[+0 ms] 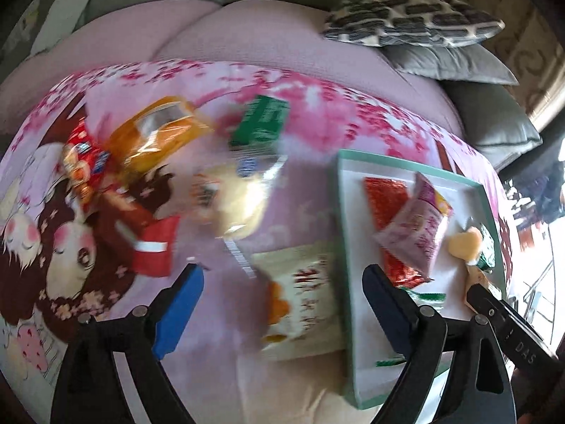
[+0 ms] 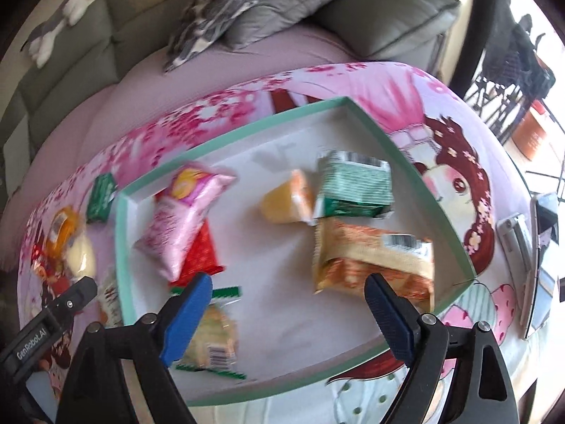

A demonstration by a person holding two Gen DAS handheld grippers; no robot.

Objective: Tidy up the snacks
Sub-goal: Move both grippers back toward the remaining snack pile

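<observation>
both grippers (image 1: 282, 304) (image 2: 289, 304) gape empty above the snack tray (image 2: 406, 155).

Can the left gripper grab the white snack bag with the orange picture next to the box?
Probably yes. The left gripper is open and empty, and the white snack bag lies right between its fingers on the cloth, outside the green box, with nothing on top.
</observation>
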